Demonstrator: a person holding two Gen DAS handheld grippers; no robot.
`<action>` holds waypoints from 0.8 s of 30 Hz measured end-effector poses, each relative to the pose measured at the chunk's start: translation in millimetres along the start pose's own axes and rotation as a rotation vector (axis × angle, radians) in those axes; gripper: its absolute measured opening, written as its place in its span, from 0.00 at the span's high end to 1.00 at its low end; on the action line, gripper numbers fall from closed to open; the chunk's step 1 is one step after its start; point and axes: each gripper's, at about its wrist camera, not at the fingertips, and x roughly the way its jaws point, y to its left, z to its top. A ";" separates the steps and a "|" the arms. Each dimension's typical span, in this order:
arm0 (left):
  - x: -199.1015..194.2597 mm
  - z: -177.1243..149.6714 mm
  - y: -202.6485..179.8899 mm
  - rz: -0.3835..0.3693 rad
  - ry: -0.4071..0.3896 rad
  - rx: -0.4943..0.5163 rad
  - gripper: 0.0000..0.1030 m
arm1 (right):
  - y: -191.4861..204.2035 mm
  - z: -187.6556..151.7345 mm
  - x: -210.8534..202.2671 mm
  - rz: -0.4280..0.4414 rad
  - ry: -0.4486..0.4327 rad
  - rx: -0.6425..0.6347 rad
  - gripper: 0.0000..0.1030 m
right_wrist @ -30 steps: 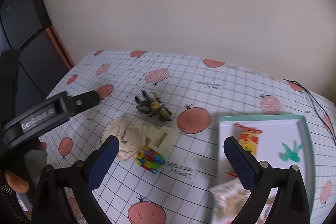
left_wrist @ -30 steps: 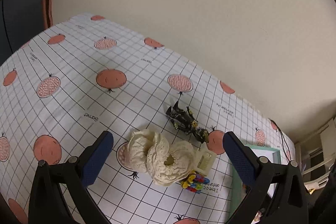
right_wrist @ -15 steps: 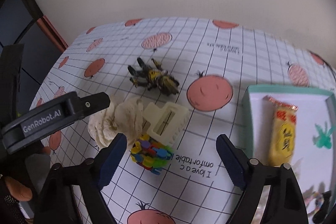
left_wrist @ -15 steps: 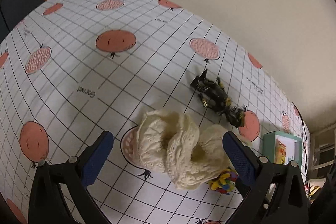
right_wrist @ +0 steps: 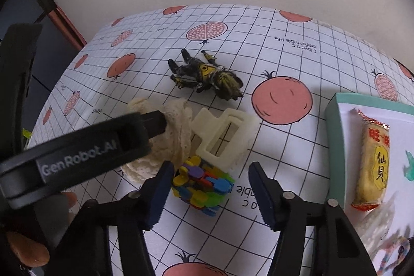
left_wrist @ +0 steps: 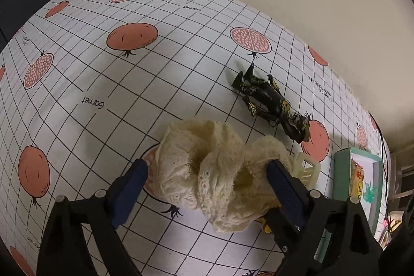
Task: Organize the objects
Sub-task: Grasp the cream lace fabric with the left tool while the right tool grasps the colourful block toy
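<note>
Scrunchie (left_wrist: pixel 214 167): cream lace, on the worktop (left_wrist: pixel 129 84), lying between the jaws of the left gripper (left_wrist: pixel 207 172).
Left gripper: jaws apart, one on each side of the scrunchie, not clamped.
Right gripper (right_wrist: pixel 209 185): jaws apart, around the coloured block toy (right_wrist: pixel 201 183).
Hair clip (right_wrist: pixel 225 136): cream, touching scrunchie and toy.
Figure (right_wrist: pixel 207 74): black and yellow, lying farther back.
Tray (right_wrist: pixel 333 126): teal rim, at right, holds a snack packet (right_wrist: pixel 375 159).
</note>
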 end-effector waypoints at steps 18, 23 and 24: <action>8.8 -9.3 -15.6 0.106 0.013 0.104 0.45 | 0.9 -7.5 7.3 0.012 0.031 -0.037 0.50; 8.3 -9.3 -17.7 0.081 0.011 0.119 0.66 | 0.8 -8.7 6.2 0.020 0.040 -0.039 0.51; 8.0 -9.8 -17.5 0.077 0.012 0.119 0.69 | 0.4 -8.9 5.7 0.022 0.041 -0.038 0.51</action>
